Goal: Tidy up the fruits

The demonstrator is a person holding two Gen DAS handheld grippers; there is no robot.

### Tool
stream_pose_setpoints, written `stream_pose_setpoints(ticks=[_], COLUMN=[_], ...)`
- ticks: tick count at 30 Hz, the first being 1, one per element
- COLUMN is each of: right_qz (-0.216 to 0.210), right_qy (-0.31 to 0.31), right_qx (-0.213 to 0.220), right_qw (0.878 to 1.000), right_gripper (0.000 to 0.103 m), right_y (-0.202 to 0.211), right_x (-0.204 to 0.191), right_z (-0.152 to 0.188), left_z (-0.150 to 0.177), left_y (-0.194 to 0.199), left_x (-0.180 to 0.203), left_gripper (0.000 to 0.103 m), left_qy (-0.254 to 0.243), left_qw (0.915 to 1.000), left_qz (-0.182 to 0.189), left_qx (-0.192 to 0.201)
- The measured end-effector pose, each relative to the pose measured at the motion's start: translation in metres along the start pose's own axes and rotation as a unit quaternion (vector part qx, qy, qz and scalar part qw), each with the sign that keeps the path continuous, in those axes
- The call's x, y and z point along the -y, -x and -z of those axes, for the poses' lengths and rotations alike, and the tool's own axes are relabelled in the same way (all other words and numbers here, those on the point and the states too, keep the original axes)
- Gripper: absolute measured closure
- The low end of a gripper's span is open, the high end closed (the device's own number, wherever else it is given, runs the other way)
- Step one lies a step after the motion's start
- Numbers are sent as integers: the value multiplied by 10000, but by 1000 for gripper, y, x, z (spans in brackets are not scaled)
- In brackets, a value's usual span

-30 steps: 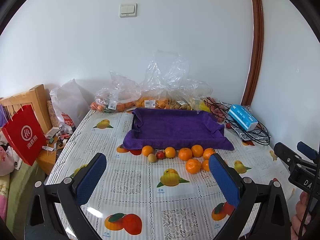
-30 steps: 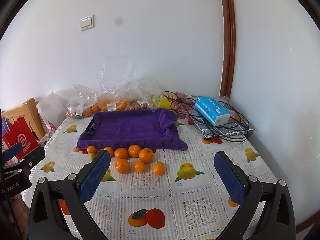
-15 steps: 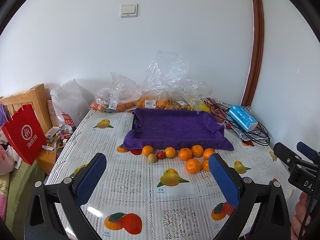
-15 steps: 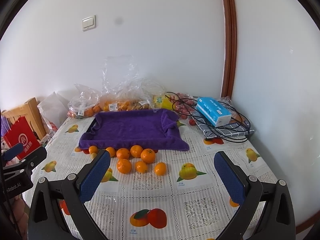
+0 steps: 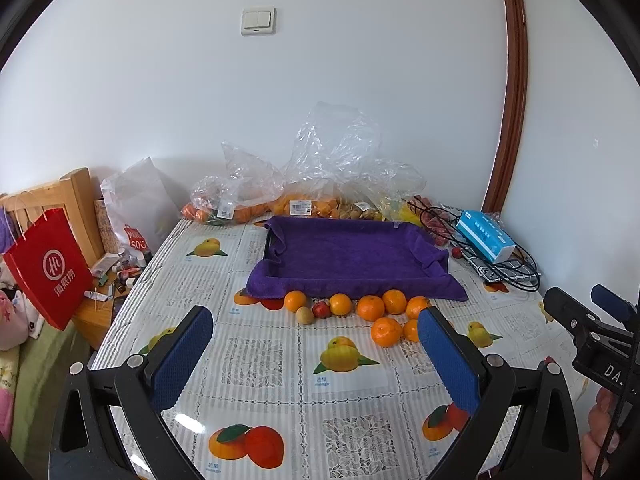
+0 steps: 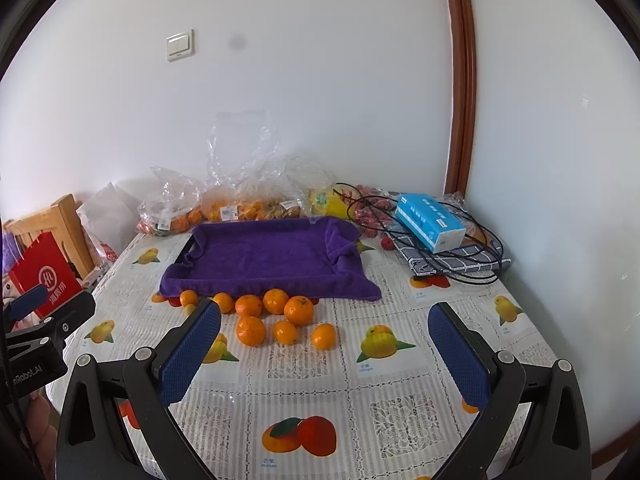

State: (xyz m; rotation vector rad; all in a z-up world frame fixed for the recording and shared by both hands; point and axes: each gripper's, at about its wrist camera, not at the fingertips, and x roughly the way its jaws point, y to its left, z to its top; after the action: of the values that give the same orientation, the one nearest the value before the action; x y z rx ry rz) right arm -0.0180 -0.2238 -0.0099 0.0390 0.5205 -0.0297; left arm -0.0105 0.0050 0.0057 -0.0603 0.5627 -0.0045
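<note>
The left gripper (image 5: 314, 354) and the right gripper (image 6: 324, 346) both hover above the near part of the fruit-printed plastic tablecloth (image 6: 404, 408), each with its blue-padded jaws spread wide and nothing held between them. The task's fruit, a loose cluster of small round orange mandarins (image 6: 276, 316), lies on the cloth just in front of the purple towel-lined rectangular tray (image 6: 272, 252), some touching the tray's near edge; a small red fruit (image 5: 321, 310) and a small tan round fruit (image 5: 304, 315) sit among them at the left end. The tray holds no fruit, so sorting appears not to have begun. Several risks follow. The mandarins are round and closely packed, so a jaw descending on one is likely to nudge its neighbours and set them rolling across the smooth cloth toward the table edge. Excess closing force could bruise or split the soft peel. The two grippers sit near each other and could collide if both reach for the cluster together. The towel's draped front edge could catch on a finger during placement.
</note>
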Motion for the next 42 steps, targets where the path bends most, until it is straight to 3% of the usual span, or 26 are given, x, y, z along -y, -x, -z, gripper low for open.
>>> stream_pose_setpoints(ticks=[16, 24, 28, 42], right_qz=[-63, -40, 158, -170], right_qy=[120, 100, 102, 101], right_qx=[65, -62, -292, -895], right_qw=[9999, 9999, 9994, 9958], right_gripper=[1, 0, 0, 3], right_y=[-2, -18, -40, -131], right_x=[-4, -3, 1, -2], right_z=[-2, 2, 8, 47], left_z=[3, 3, 8, 39], left_y=[-4, -23, -40, -117], left_x=[3, -7, -13, -32], left_gripper=[1, 0, 0, 1], left_qy=[-47, 54, 52, -47], left_qw=[10000, 9993, 9985, 9940], left_qz=[-71, -232, -257, -280], left_qx=[-30, -291, -471, -1053])
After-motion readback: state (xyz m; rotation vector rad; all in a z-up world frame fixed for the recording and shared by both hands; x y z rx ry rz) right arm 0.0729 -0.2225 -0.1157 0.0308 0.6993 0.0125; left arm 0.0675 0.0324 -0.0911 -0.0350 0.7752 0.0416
